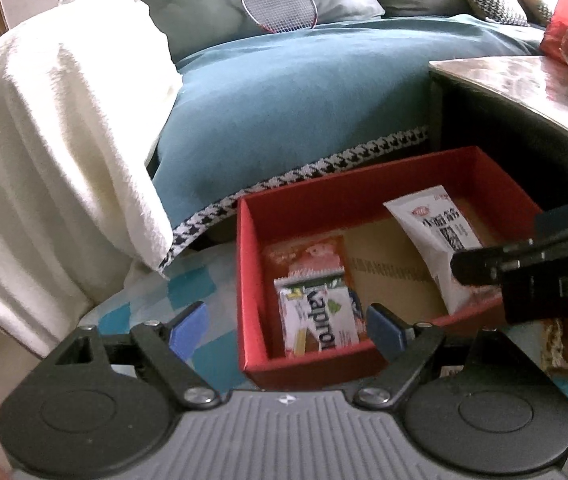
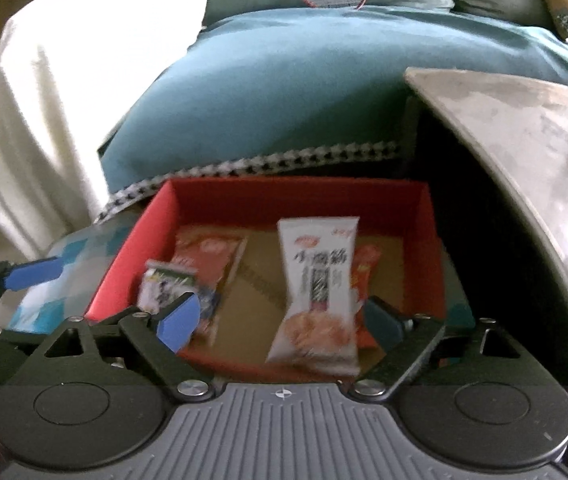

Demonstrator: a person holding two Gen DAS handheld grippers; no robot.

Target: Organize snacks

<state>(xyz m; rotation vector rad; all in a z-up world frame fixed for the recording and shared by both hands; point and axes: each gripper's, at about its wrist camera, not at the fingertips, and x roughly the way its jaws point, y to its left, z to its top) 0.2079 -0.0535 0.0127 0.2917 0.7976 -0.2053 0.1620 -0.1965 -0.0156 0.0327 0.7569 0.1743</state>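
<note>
A teal sofa with a houndstooth trim fills the background, grey-green cushions along its back. A white blanket drapes over its left arm in bright light. A badminton racket leans on the cushions. At right stands a marbled table.

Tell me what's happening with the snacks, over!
Both grippers open, empty. Snack packets lying in red box. Nothing blocking.
</note>
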